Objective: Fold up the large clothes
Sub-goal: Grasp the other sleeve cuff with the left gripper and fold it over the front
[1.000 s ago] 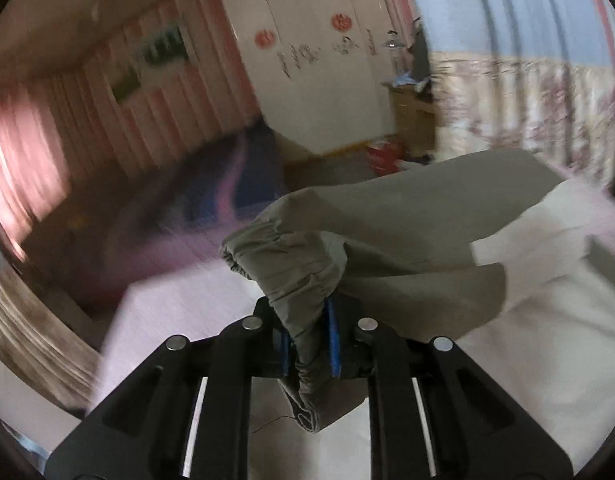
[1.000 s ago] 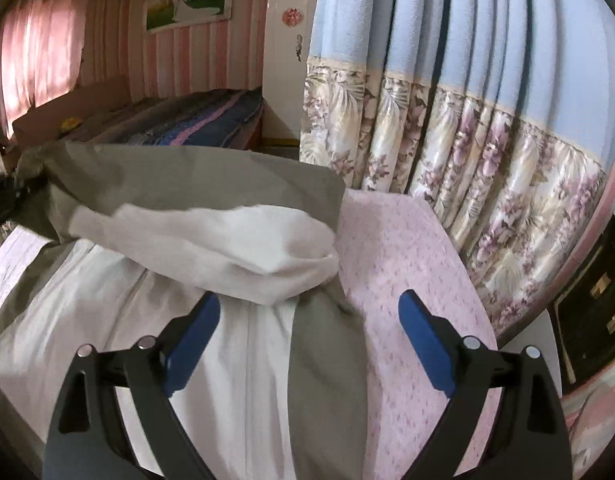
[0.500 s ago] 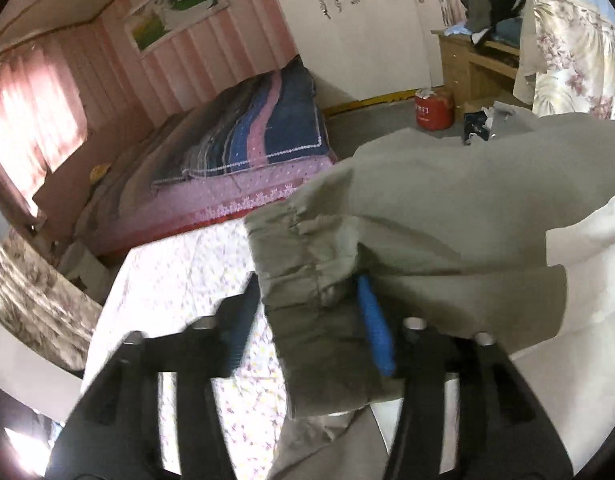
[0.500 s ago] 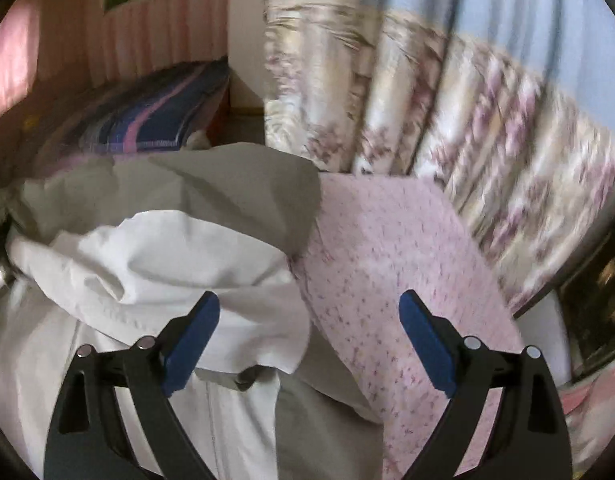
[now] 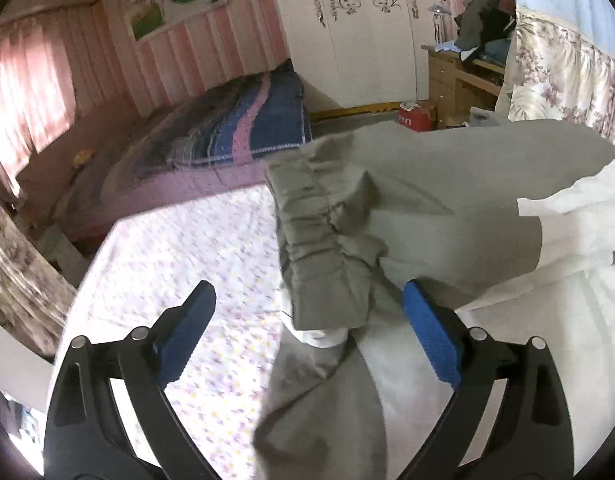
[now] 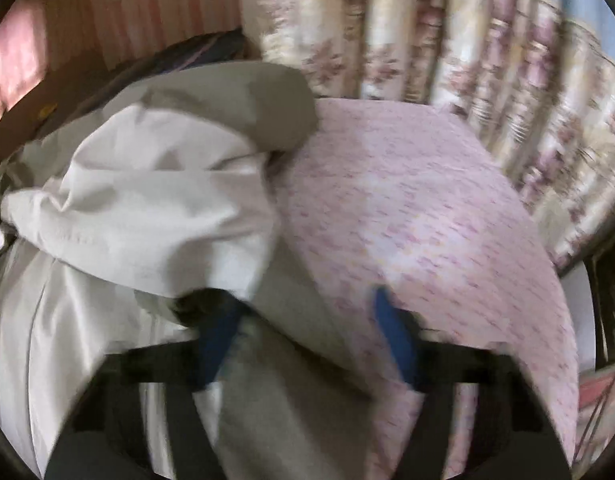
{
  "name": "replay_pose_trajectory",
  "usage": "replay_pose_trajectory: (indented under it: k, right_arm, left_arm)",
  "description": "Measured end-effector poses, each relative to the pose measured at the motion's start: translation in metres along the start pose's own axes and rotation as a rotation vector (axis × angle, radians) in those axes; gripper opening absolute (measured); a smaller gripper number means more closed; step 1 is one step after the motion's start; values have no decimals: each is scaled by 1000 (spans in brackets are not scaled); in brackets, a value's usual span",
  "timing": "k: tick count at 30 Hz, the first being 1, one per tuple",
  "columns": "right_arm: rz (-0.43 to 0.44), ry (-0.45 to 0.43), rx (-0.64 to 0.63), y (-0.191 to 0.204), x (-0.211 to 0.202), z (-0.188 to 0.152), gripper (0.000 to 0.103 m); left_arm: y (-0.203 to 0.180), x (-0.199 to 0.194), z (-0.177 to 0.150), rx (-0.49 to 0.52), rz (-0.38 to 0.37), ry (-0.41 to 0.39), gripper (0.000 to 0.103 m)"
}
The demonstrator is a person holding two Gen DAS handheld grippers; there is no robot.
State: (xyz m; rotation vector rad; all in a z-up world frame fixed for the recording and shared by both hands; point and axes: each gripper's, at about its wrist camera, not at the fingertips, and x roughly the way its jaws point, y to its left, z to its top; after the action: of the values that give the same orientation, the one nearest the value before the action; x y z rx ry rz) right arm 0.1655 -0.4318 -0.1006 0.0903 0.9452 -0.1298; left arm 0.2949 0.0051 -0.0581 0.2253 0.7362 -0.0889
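Observation:
A large grey and white jacket (image 5: 427, 184) lies on the pink flowered sheet (image 5: 187, 248). Its gathered grey cuff (image 5: 323, 264) rests between the fingers of my left gripper (image 5: 307, 292), whose jaws are opening wide and do not touch it. In the right wrist view a white sleeve (image 6: 147, 208) is folded over the jacket's body, with a grey part (image 6: 247, 96) behind it. My right gripper (image 6: 305, 320) is blurred, and its jaws are closing over the grey side edge (image 6: 291, 320) of the jacket. The blue pads still stand apart.
The sheet (image 6: 407, 200) stretches right of the jacket toward a flowered curtain (image 6: 467, 40). Beyond the far edge are a bed with a striped blue blanket (image 5: 235, 128), a white wardrobe (image 5: 359, 32), a red container (image 5: 415, 116) and a cluttered wooden desk (image 5: 459, 68).
My left gripper has let go of the grey cuff, opened wide and sunk; the sleeve now lies folded across the jacket. My right gripper has come down onto the jacket's right edge and narrowed.

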Motion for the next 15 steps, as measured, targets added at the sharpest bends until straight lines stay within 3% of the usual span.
replay_pose_trajectory:
  k: [2, 3, 6, 9, 11, 12, 13, 14, 15]
  right_arm:
    - [-39, -4, 1, 6, -3, -4, 10]
    - [-64, -8, 28, 5, -11, -5, 4]
    - [-140, -67, 133, -3, -43, -21, 2]
    - [-209, -25, 18, 11, -34, -36, 1]
    - [-178, -43, 32, 9, -41, -39, 5]
    - [-157, -50, 37, 8, -45, -39, 14]
    - [-153, -55, 38, 7, -51, -40, 49]
    - [-142, -67, 38, 7, -60, -44, 69]
    - [-101, -103, 38, 7, -75, -50, 82]
  left_arm:
    - [-3, 9, -7, -27, -7, 56, 97]
    - [-6, 12, -11, -34, -2, 75, 97]
    - [-10, 12, -27, -28, 1, 84, 97]
    - [-12, 7, -43, 14, 10, 100, 97]
    - [-10, -5, -50, 24, -6, 81, 97]
    - [-7, -13, -53, 27, -15, 73, 97]
    - [-3, -25, -58, 24, -25, 59, 97]
    - [3, -37, -62, 19, -34, 47, 97]
    - [8, -49, -66, 16, -38, 37, 97]
